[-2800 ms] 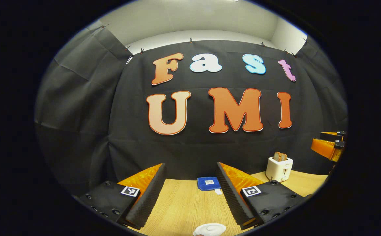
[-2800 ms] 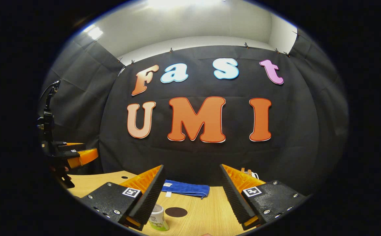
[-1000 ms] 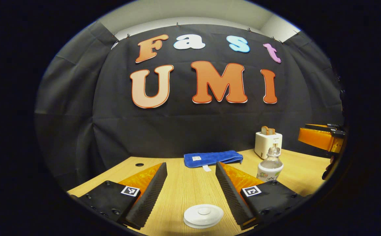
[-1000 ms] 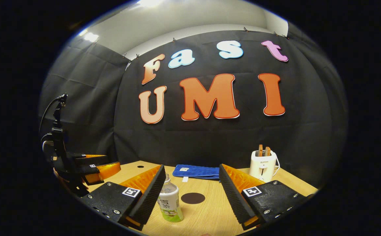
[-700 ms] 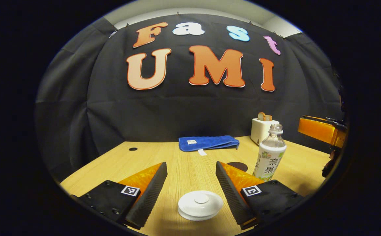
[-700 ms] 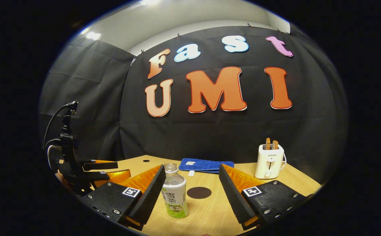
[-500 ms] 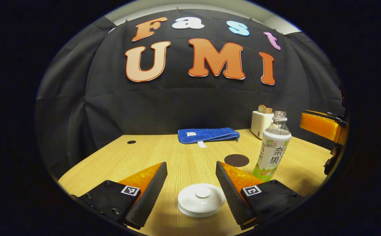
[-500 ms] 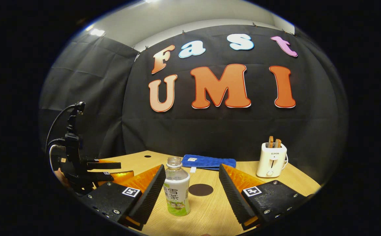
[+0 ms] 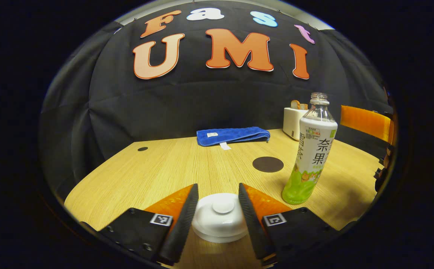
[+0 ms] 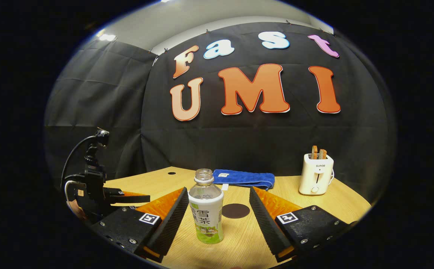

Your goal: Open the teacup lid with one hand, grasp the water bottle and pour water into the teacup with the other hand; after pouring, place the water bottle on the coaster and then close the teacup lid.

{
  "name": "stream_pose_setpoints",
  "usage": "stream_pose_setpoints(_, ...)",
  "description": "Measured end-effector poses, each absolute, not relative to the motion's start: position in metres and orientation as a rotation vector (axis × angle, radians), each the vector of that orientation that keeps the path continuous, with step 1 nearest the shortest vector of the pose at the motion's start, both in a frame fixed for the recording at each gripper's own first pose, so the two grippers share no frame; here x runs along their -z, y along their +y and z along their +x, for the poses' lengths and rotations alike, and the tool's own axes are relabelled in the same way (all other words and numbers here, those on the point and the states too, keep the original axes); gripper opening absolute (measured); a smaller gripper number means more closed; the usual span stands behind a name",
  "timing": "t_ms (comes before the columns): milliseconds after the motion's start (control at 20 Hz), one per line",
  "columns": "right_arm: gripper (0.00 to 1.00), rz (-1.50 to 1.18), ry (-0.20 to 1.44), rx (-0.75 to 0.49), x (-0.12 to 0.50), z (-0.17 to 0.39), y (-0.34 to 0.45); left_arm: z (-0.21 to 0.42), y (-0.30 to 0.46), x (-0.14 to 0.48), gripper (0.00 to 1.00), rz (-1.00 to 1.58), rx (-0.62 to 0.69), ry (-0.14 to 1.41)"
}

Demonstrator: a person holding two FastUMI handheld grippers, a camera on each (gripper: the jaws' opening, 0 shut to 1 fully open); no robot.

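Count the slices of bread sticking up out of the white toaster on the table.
2. In the right gripper view, two brown bread slices stand side by side in the slots of the white toaster at the table's far right. Their lower parts are hidden inside the toaster.

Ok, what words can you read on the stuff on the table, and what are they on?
"SUPOR": printed on the front of the white toaster.
Water bottle: large characters on its wrap, not quoted here; the small print is too tiny to read.
Blue towel: the white tag's print is too small to read.
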State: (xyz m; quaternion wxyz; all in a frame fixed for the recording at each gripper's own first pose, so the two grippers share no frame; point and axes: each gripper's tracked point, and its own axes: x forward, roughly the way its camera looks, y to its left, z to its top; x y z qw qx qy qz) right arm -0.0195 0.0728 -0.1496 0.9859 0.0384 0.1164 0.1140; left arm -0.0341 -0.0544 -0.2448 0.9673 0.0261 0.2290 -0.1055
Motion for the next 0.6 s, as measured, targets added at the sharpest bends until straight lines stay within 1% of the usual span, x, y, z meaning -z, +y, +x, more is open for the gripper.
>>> stream_pose_setpoints(100,0.98,0.074,0.24,-0.228,0.152,-0.019,0.071,-0.033,-0.054,0.246,0.63,0.051,0.206,0.467)
stream_pose_setpoints(200,0.98,0.073,0.249,-0.23,0.156,-0.021,0.071,-0.032,-0.054,0.245,0.63,0.051,0.199,0.462)
stream_pose_setpoints(350,0.98,0.07,0.253,-0.228,0.158,-0.02,0.072,-0.031,-0.057,0.248,0.43,0.055,0.205,0.46)
stream_pose_setpoints(450,0.98,0.063,0.256,-0.231,0.16,-0.019,0.073,-0.032,-0.054,0.246,0.32,0.033,0.186,0.458)
stream_pose_setpoints(550,0.98,0.053,0.265,-0.233,0.163,-0.021,0.073,-0.03,-0.054,0.243,0.32,0.036,0.189,0.448)
stream_pose_setpoints(600,0.98,0.05,0.27,-0.237,0.164,-0.021,0.074,-0.028,-0.053,0.242,0.39,0.03,0.179,0.439)
